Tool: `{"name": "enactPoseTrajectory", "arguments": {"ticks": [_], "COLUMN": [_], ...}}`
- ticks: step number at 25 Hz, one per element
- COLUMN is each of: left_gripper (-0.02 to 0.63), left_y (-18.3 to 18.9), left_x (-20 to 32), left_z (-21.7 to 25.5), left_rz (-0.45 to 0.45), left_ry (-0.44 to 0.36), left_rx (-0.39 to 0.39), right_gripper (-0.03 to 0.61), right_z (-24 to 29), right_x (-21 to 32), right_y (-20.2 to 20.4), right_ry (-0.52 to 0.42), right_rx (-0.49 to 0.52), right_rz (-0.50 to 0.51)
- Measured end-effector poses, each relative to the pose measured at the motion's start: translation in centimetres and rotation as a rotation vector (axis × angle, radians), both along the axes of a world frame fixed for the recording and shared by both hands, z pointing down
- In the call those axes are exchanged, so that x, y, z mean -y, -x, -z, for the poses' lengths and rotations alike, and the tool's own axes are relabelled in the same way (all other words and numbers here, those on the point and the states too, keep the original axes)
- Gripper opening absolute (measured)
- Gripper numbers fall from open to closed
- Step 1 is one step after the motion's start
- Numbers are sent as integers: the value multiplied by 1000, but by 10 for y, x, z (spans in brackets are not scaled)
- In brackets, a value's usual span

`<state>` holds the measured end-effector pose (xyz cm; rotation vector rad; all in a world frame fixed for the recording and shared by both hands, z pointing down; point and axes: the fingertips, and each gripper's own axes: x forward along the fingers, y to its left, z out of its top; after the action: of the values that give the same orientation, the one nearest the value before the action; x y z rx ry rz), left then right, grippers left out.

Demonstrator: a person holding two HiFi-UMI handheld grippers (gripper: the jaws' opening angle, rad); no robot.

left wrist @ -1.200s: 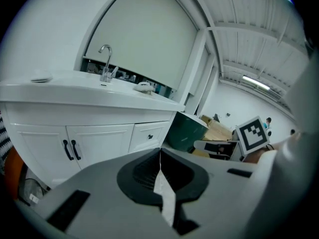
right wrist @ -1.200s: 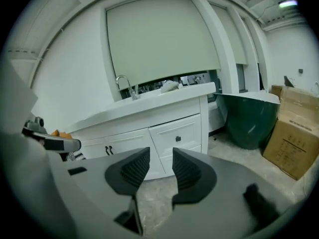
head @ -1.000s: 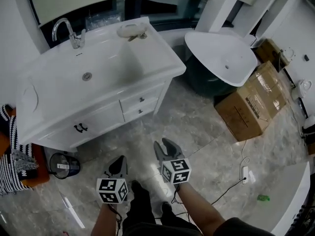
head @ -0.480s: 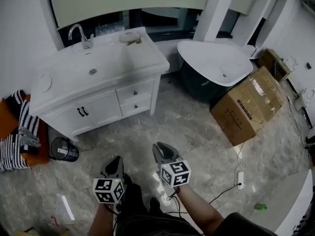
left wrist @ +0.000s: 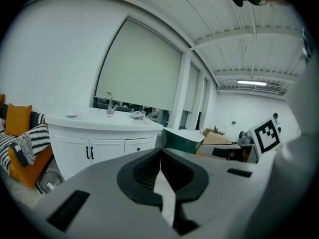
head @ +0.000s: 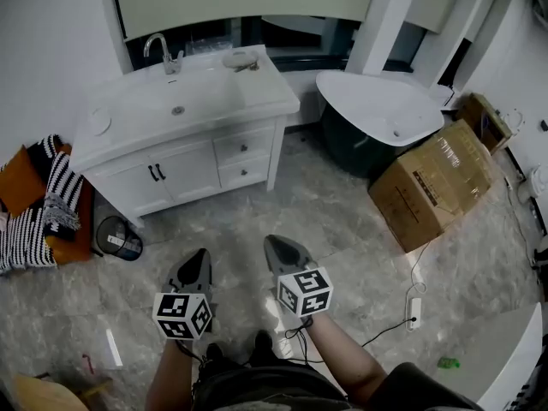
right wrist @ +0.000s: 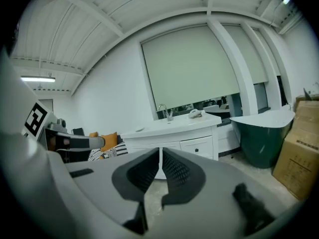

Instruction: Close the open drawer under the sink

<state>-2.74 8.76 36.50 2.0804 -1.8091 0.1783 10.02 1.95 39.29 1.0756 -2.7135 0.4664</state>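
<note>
The white vanity [head: 184,157] with its sink [head: 180,101] stands at the far left. Its two small drawers [head: 242,148] sit flush with the front in the head view, and they also look flush in the left gripper view [left wrist: 139,144] and the right gripper view [right wrist: 198,146]. Both grippers hang low over the marble floor, well short of the vanity. My left gripper [head: 199,259] is shut with nothing in it [left wrist: 160,151]. My right gripper [head: 278,248] is closing, its jaws all but together and nothing between them [right wrist: 160,151].
A white tub with dark green sides [head: 385,110] stands right of the vanity, and a large cardboard box [head: 437,187] beside it. An orange cushion with a striped throw [head: 43,204] and a small bin [head: 120,238] lie left. A power strip and cable [head: 413,311] trail on the floor.
The vanity has drawn farther off as I backed away with both grippers. The right gripper's jaws have gone from wide apart to nearly together. The drawers stay flush.
</note>
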Motion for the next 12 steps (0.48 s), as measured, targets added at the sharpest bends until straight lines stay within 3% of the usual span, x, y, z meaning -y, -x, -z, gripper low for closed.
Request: {"name": "enactPoseTrajectory", "arguments": {"ticks": [6,12], "left_gripper": [15,15], "left_y": [2,33], "left_x": [-47,-98], "left_z": [13,24], "left_rz": [-12,-34], "left_ry": [-8,-42], "left_rx": [-22,-5], "right_gripper": [35,32], "right_z": [13,19], "right_x": [-51,-98], "right_y": [6,39], "right_ry": [-16,-28], "right_rx": [-49,-85], "right_rz": [11,12]}}
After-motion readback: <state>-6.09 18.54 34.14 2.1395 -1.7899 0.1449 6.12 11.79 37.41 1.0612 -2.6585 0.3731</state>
